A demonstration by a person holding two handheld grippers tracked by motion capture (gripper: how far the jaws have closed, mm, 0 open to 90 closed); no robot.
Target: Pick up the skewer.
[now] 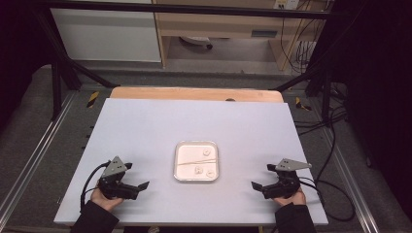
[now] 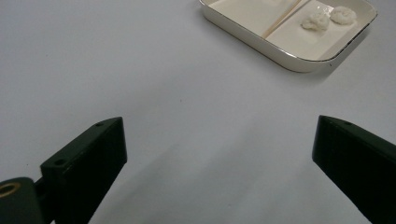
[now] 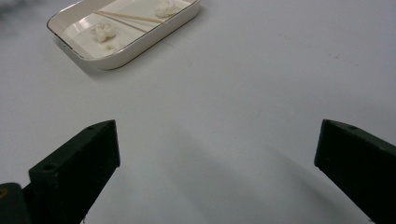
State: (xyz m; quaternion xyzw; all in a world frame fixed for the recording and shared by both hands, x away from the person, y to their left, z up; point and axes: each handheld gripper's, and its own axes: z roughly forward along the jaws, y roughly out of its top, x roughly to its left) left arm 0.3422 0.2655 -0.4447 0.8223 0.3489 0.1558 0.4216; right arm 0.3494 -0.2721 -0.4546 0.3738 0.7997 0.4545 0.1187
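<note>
High view sets the tray [image 1: 179, 148] at the middle of the table [image 1: 145, 126], with three white lumps [image 1: 199, 169] and a thin stick [image 1: 192, 162] lying across it; the left gripper [image 1: 141, 187] rests near the front edge at one side, the right gripper [image 1: 256, 186] at the other, both well apart from the tray; left gripper view has its jaws spread wide over bare table, nothing between them, tray [image 2: 280, 53] ahead; right gripper view likewise, jaws spread and empty, stick [image 3: 128, 17] and lumps [image 3: 103, 31] untouched in the tray [image 3: 140, 46]. By my judgement, nothing is begun: reaching, grasping and moving all remain.
</note>
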